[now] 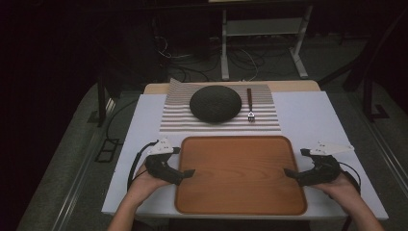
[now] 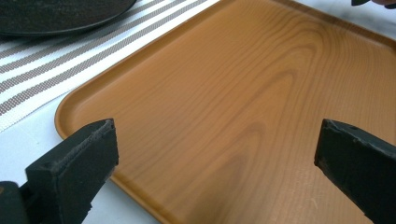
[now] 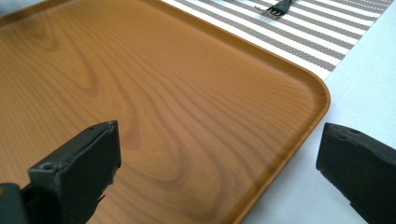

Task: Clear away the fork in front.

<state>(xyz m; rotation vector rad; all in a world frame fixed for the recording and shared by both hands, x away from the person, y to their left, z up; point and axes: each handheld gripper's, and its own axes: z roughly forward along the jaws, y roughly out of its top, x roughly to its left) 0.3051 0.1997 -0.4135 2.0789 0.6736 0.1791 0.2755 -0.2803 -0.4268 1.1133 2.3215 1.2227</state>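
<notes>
A bare wooden tray [image 1: 239, 173] lies on the white table at the front. Behind it a striped placemat [image 1: 269, 120] carries a dark round plate [image 1: 215, 103] and a dark fork [image 1: 250, 103] to the plate's right. My left gripper [image 1: 188, 172] hovers at the tray's left edge, open, with the tray's [image 2: 243, 107] left rim below its jaws. At the tray's right edge my right gripper [image 1: 289, 172] is open too, and its jaws straddle the tray's [image 3: 163, 102] right rim. Nothing sits between either pair of jaws.
The white table [image 1: 308, 115] has bare strips left and right of the tray. In the left gripper view the plate's [image 2: 60, 16] rim and the placemat [image 2: 56, 70] lie beyond the tray; the fork [image 3: 278, 7] tip lies on the mat in the right gripper view. Behind the table are a metal stand [image 1: 262, 43] and cables.
</notes>
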